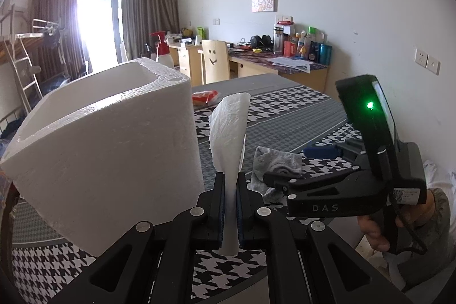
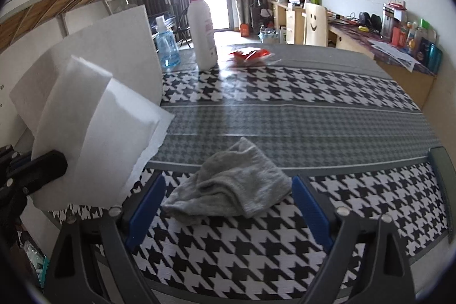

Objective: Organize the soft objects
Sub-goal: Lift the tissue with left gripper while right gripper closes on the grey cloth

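A white paper towel stands up from my left gripper, which is shut on its lower end. It hangs just right of a white foam box. In the right wrist view the same paper towel is at the left, in front of the foam box. A crumpled grey sock lies on the houndstooth tablecloth. My right gripper is open, its blue pads on either side of the sock, close to its edges. From the left wrist view the right gripper sits low over the grey sock.
A white pump bottle and a blue bottle stand at the table's far side, with a red packet beside them. A person's hand holds the right gripper. Desks and a chair line the far wall.
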Available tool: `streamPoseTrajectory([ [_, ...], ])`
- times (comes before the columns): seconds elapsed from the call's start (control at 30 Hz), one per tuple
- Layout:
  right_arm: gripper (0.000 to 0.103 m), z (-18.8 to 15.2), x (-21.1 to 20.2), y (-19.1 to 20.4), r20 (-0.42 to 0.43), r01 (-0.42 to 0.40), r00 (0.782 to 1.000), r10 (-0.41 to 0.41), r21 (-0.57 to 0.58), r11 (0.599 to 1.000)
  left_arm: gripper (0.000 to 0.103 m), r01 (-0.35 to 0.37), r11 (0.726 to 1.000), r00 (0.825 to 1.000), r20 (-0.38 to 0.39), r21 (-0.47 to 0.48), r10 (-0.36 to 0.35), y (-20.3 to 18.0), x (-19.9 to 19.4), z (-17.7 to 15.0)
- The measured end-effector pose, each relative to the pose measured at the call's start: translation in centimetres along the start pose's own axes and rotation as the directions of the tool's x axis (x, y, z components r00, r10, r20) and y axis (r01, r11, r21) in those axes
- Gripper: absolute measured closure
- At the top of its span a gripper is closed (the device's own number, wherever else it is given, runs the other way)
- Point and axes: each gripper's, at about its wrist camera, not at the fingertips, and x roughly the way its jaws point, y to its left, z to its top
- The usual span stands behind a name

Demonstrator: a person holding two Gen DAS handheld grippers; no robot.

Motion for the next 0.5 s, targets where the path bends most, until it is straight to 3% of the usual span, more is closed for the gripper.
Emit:
streamPoseTrajectory([
  [0.27, 0.029, -0.7, 1.6, 0.6, -0.081, 0.010, 0.997, -0.011, -0.004, 1.000, 0.096, -0.002, 1.000, 1.000, -0.004, -0.004, 0.002, 0.0, 0.0, -0.5],
  [0.5, 0.036, -0.8, 1.8, 0.6, -0.090, 0.007, 0.996, -0.008, -0.010, 1.000, 0.096, -0.003, 1.000, 1.000, -0.004, -0.008, 0.003, 0.0, -0.1, -0.7],
])
